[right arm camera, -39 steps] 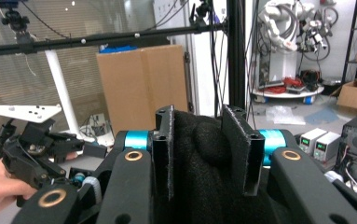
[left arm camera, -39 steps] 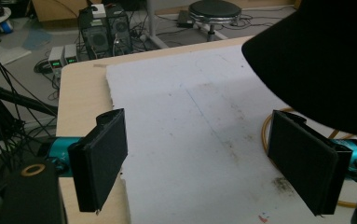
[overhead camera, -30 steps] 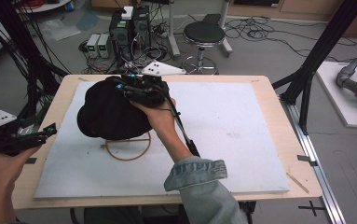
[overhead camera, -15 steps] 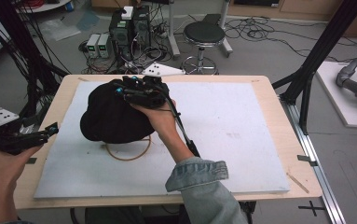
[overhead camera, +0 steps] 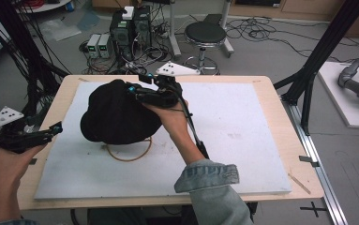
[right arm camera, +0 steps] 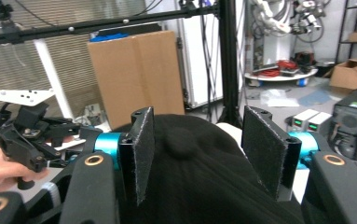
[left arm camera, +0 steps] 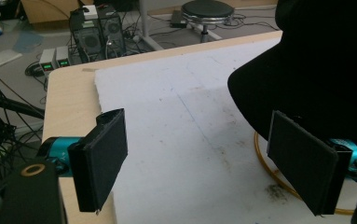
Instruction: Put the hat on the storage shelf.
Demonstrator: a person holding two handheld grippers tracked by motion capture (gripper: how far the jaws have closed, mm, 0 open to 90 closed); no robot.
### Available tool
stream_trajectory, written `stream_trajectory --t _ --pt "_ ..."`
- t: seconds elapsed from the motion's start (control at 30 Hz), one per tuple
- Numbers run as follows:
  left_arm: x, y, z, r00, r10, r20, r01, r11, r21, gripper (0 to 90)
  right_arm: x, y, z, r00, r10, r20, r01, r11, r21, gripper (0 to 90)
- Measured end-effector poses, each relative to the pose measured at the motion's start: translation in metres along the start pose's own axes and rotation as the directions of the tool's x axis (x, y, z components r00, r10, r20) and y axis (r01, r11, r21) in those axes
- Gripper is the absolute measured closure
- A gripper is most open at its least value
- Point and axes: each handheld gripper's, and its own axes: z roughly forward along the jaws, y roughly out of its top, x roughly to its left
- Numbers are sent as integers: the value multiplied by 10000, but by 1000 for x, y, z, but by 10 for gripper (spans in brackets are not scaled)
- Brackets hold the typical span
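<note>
Black cap (overhead camera: 116,117) hides much of the yellow ring (overhead camera: 129,152); both grippers' jaws stand apart.

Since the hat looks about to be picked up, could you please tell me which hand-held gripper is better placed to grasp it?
Right, probably: the right hand-held gripper sits over the black hat, open jaws astride its crown. The left hand-held gripper waits open off the table's left edge.

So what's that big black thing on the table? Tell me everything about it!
It looks like a black cap of soft, matte fabric, rounded, with a small button on its crown in the right gripper view. It sits over a thin yellow ring on the white mat. The right hand-held gripper hangs over its top, jaws open on either side; whether they touch is unclear.
</note>
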Motion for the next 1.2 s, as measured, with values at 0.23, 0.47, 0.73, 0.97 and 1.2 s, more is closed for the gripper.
stream_trajectory --t 0.23,0.47,0.73,0.97,1.2 --pt "-1 2 4 10000 27 60 -27 10000 -19 204 -19 -1 -28 9957 255 895 -250 9997 -68 371" --pt "-2 3 8 9999 14 103 -15 10000 12 204 -39 -4 -60 9808 426 1905 -388 9990 -237 311" --pt "-4 5 13 9998 89 188 -90 10000 41 204 -59 -12 -98 9603 637 2715 -513 9973 -527 246" --pt "-5 4 15 9997 80 222 -81 9999 76 204 -73 -24 -130 9290 674 3638 -526 9973 -503 161" --pt "-5 4 15 9997 96 232 -99 9999 117 204 -83 -44 -164 8774 473 4775 -437 9989 -187 122"
